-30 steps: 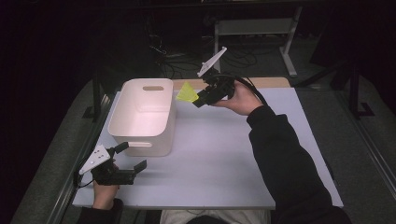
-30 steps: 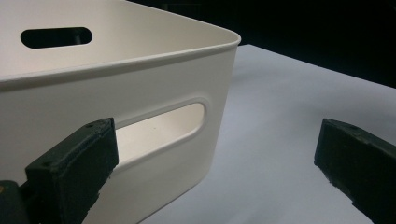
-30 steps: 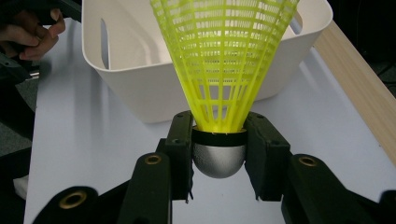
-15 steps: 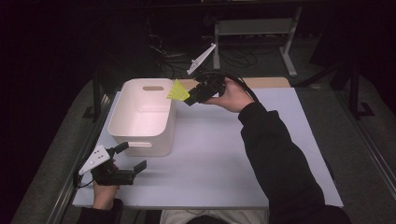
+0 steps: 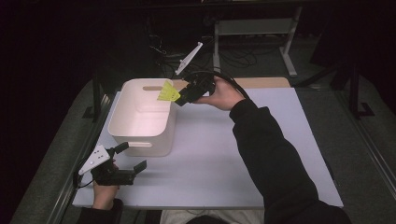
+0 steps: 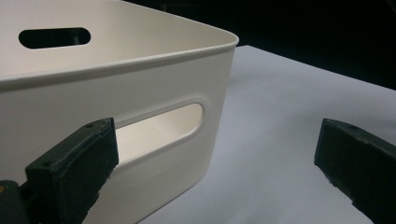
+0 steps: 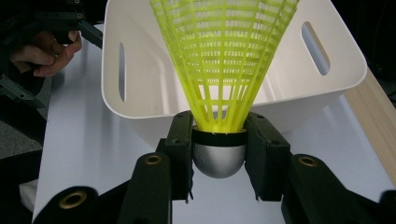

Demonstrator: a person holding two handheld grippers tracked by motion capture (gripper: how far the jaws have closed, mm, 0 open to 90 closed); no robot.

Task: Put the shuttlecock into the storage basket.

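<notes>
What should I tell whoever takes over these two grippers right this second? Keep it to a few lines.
Right gripper: shut on the yellow shuttlecock, gripped at its grey cork end, skirt pointing at the white bin, held over the bin's far right rim.
Left gripper: open, nothing in it, resting on the table by the bin's near wall with the handle slot.
Done: shuttlecock picked up and carried to the bin.
Left: probably move it over the bin and release; the bin looks empty.
</notes>
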